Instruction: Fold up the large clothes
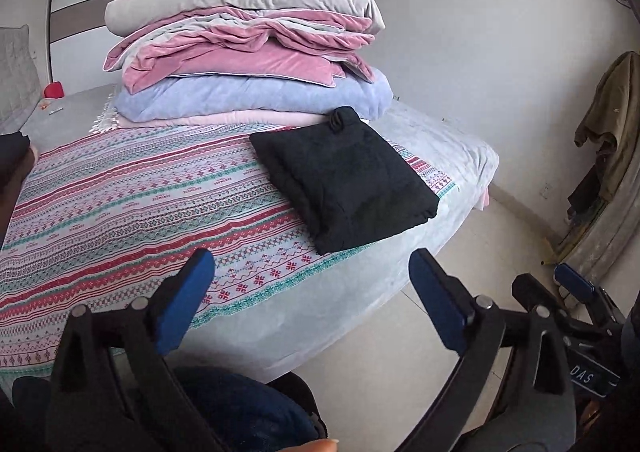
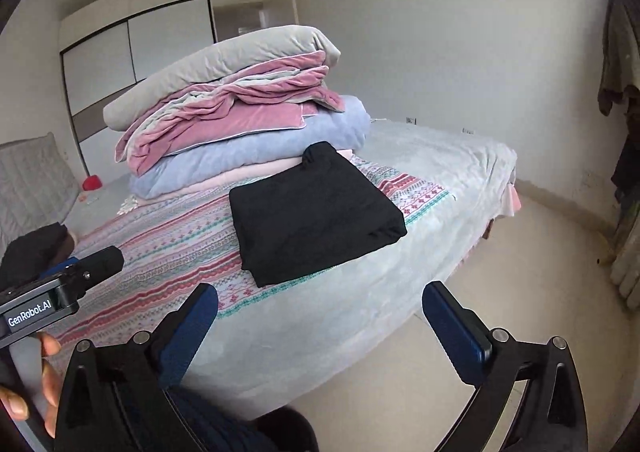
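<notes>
A black garment (image 1: 346, 177) lies folded into a neat rectangle on the patterned sheet (image 1: 132, 191) near the bed's right corner; it also shows in the right wrist view (image 2: 316, 211). My left gripper (image 1: 312, 272) is open and empty, held back from the bed's near edge, short of the garment. My right gripper (image 2: 320, 304) is open and empty, also held back over the bed edge and floor. The right gripper shows at the lower right of the left wrist view (image 1: 576, 288). The left gripper's body (image 2: 60, 292) shows at the left of the right wrist view.
A tall stack of folded quilts (image 1: 248, 51) sits behind the garment, also in the right wrist view (image 2: 240, 107). A grey bedsheet (image 2: 360, 312) covers the bed's edge. Tiled floor (image 1: 460, 260) lies to the right. Clothes (image 1: 612, 123) hang at the far right. A red object (image 1: 54, 89) lies by the headboard.
</notes>
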`<state>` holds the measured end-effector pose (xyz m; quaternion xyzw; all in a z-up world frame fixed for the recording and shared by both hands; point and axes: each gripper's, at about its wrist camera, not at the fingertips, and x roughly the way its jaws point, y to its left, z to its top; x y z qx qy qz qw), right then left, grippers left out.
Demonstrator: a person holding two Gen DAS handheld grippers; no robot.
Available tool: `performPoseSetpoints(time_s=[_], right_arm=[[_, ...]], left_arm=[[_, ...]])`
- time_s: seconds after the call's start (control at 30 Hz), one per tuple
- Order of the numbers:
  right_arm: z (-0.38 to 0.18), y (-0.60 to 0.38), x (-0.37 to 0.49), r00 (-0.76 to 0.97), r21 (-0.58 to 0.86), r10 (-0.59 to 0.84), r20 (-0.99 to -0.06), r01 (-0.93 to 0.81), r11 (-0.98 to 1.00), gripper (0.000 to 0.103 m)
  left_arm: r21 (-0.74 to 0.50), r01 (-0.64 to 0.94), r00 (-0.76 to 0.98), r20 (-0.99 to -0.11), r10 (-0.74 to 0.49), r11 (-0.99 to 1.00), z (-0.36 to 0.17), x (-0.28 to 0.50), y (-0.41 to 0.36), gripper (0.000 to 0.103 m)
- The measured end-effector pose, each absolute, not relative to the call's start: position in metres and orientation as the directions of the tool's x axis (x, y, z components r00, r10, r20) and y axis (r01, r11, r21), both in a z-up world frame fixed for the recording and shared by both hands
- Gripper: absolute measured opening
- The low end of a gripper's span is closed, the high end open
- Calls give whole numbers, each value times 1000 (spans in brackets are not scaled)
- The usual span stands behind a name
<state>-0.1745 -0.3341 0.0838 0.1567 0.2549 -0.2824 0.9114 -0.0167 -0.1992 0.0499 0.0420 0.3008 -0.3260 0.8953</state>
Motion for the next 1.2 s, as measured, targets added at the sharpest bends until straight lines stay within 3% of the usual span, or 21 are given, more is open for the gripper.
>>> performPoseSetpoints(time_s=[0.17, 0.5, 1.2], right_arm=[[78, -335, -163, 691, 123, -443, -571, 605, 787, 103], [87, -345, -151, 667, 154, -461, -585, 649, 745, 103], [88, -308, -109, 620, -25, -563, -547, 660, 751, 103]], left_arm=[[-96, 604, 622, -564, -543, 791, 45, -8, -201, 100], [-158, 590, 610, -555, -566, 792, 47, 11, -191, 101], [-217, 588, 535, -618, -576, 779, 26, 49, -188, 102]])
